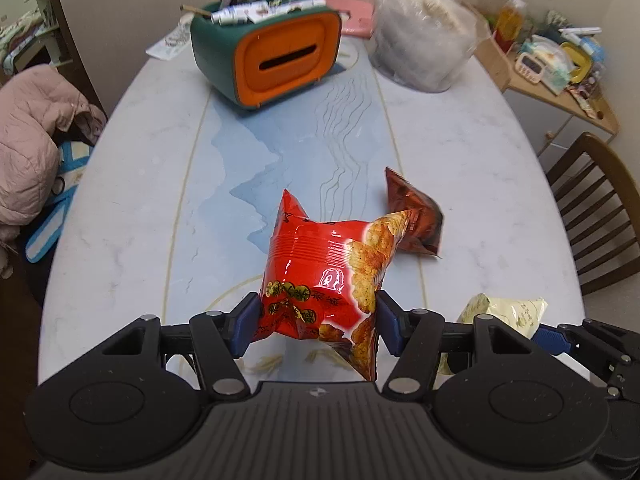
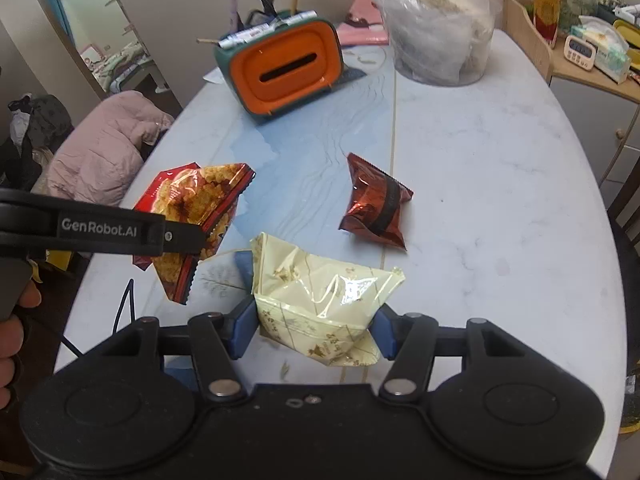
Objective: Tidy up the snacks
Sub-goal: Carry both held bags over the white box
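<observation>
Left gripper (image 1: 316, 320) jaws pinching red chip bag (image 1: 332, 268), right gripper (image 2: 316, 326) jaws pinching cream snack bag (image 2: 324, 304); grip lightly, set both beside dark red packet (image 2: 376, 204) on bench (image 2: 500, 168).

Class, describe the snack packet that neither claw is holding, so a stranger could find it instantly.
Start at the oval marble table, then look nearer than the orange-fronted tissue box. The dark red foil packet lies alone on the tabletop; unlike the red chip bag and cream packet, nothing grips it.
</observation>
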